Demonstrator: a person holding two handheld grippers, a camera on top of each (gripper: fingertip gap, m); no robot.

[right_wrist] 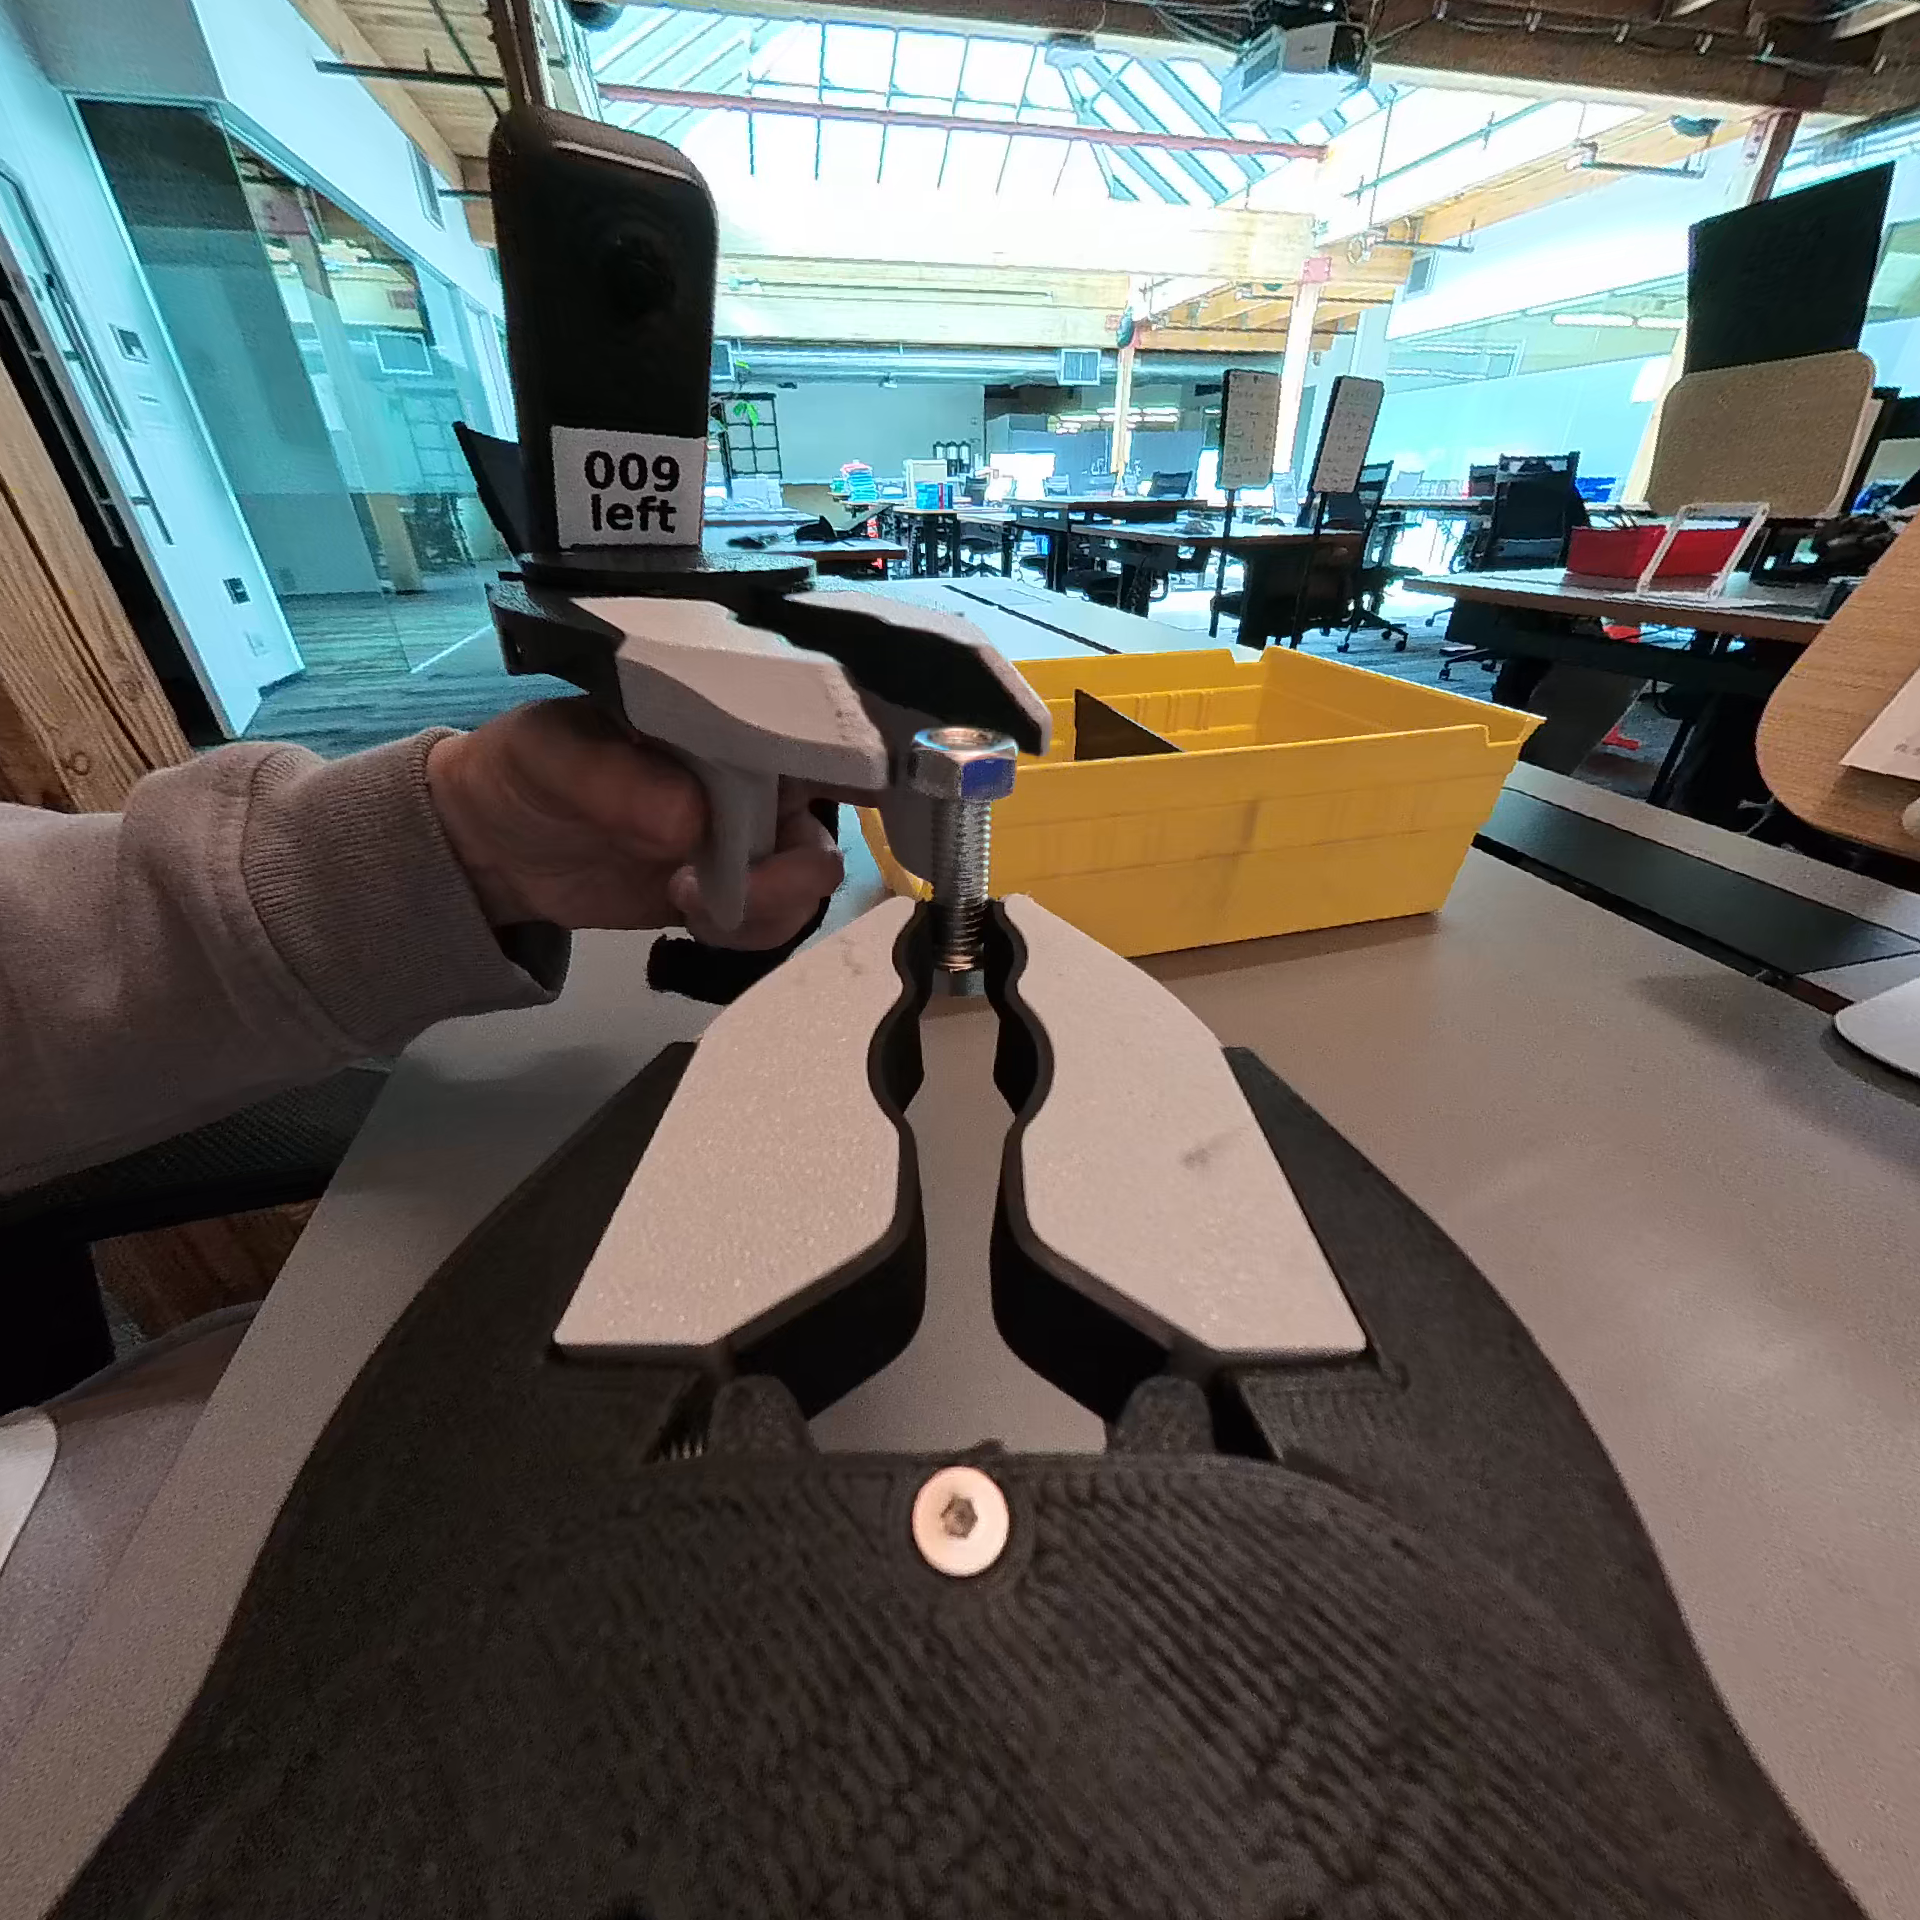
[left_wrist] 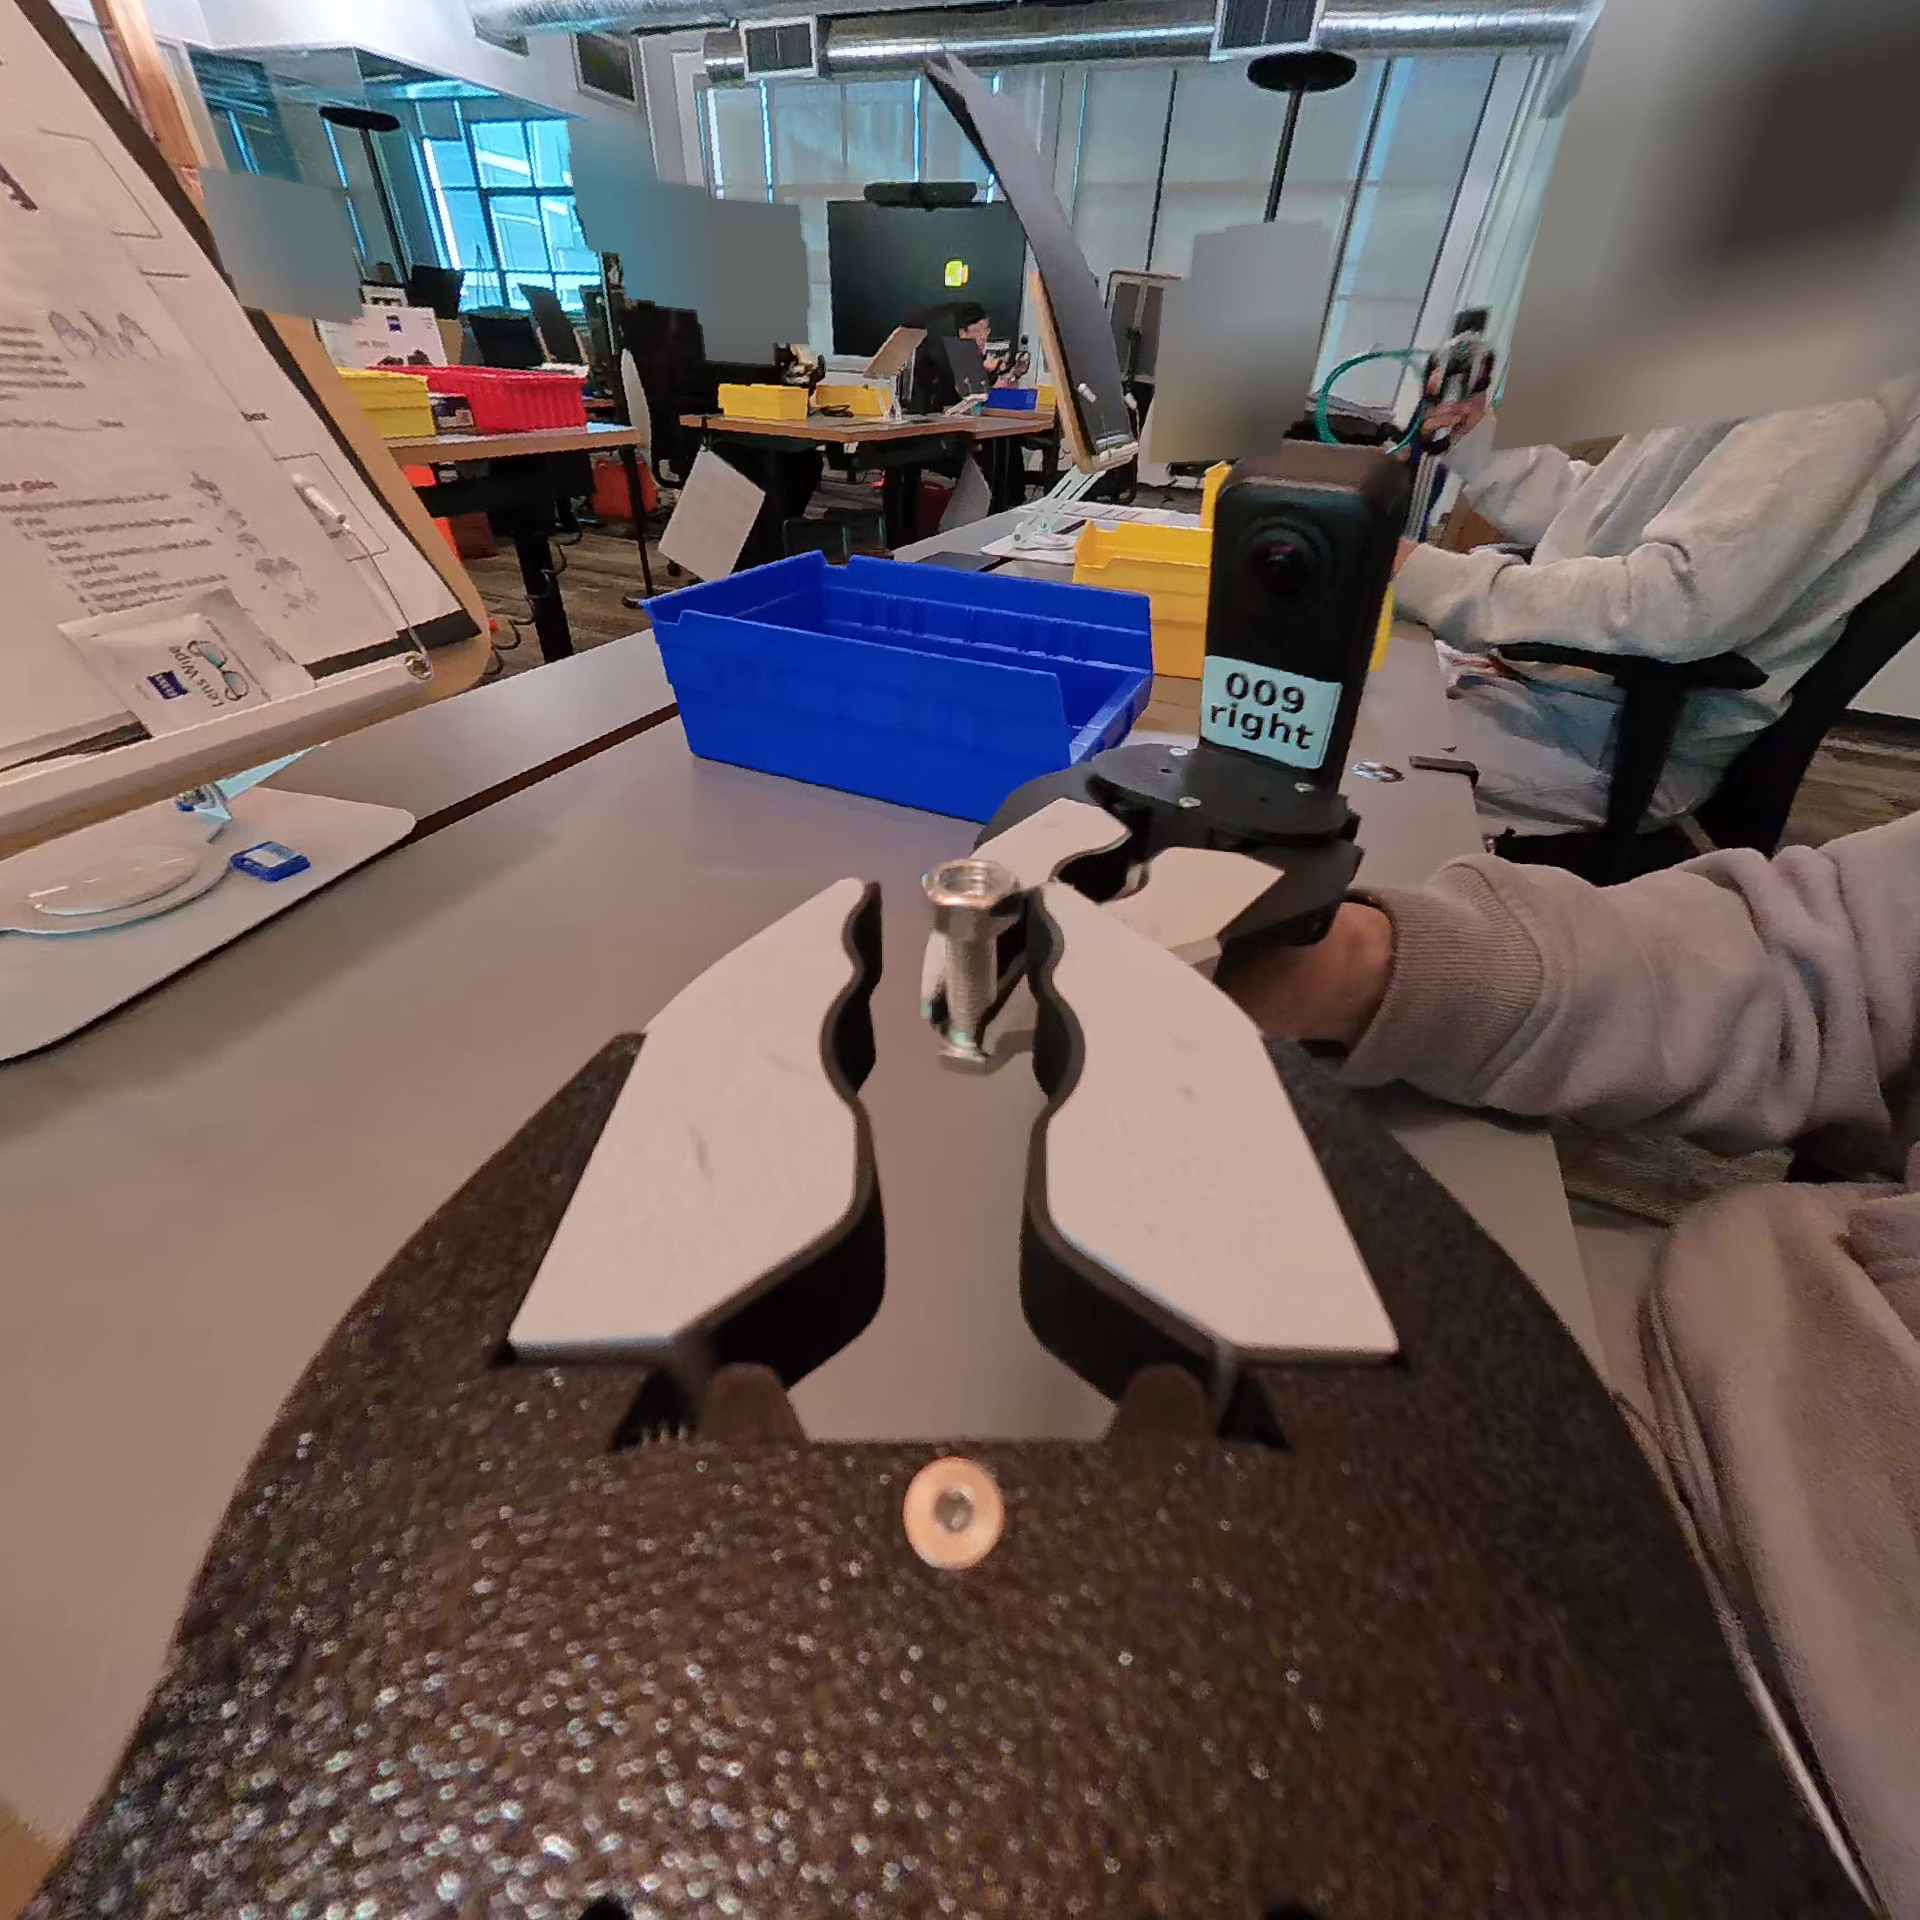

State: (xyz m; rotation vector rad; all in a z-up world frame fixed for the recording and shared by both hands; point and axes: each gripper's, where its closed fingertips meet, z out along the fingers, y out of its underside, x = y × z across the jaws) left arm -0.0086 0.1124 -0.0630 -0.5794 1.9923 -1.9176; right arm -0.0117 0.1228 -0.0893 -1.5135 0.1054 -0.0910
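A silver bolt stands upright, head down, with a silver hex nut on its top end. My right gripper is shut on the bolt's threaded shaft just above the head. In the left wrist view it comes in from the right and pinches the bolt. My left gripper is open around the nut. There is a clear gap between its left finger and the nut; its right finger sits close beside the nut. It also shows in the right wrist view, level with the nut.
A blue bin stands on the grey table behind the bolt. A yellow bin with a black divider stands farther back. A tilted document stand is at the left. A seated person's sleeve is at the right. The grippers are tip to tip, or close to it.
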